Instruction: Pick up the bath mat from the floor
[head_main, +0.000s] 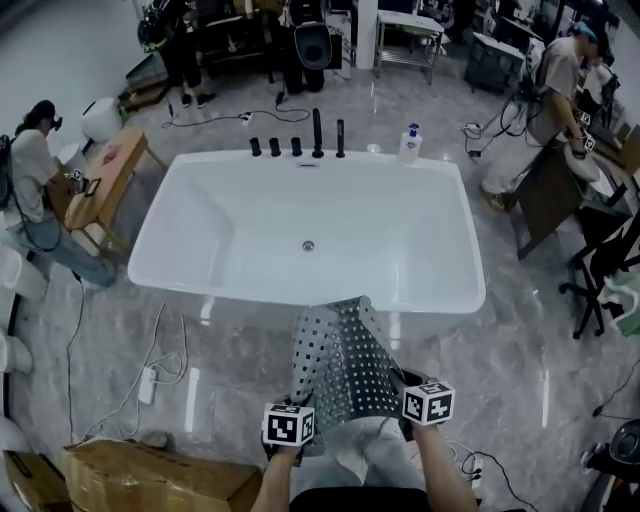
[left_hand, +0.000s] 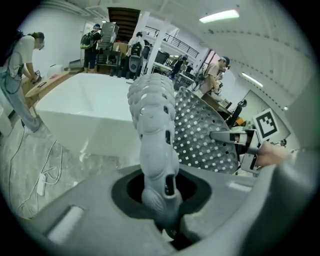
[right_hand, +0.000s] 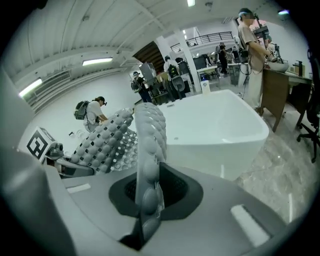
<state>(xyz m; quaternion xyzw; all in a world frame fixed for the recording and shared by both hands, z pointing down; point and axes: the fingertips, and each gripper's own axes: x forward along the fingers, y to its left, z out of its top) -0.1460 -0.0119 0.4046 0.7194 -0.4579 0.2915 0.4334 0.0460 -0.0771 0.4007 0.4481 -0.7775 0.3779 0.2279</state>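
A grey perforated bath mat (head_main: 342, 365) hangs lifted off the floor in front of the white bathtub (head_main: 230, 215), its far end drooping at the tub's near rim. My left gripper (head_main: 290, 432) is shut on the mat's near left corner, my right gripper (head_main: 418, 412) on its near right corner. In the left gripper view the bubbled mat edge (left_hand: 154, 145) runs up out of the jaws, with the right gripper (left_hand: 235, 140) beyond. In the right gripper view the mat edge (right_hand: 147, 150) stands pinched in the jaws, the rest of the mat (right_hand: 102, 142) spreading left.
Black faucet fittings (head_main: 300, 140) and a soap bottle (head_main: 410, 144) stand on the tub's far rim. A cardboard box (head_main: 150, 478) lies at my lower left, with cables (head_main: 150, 360) on the marble floor. People work at wooden benches (head_main: 105, 185) left and right (head_main: 560, 100). An office chair (head_main: 605, 270) stands right.
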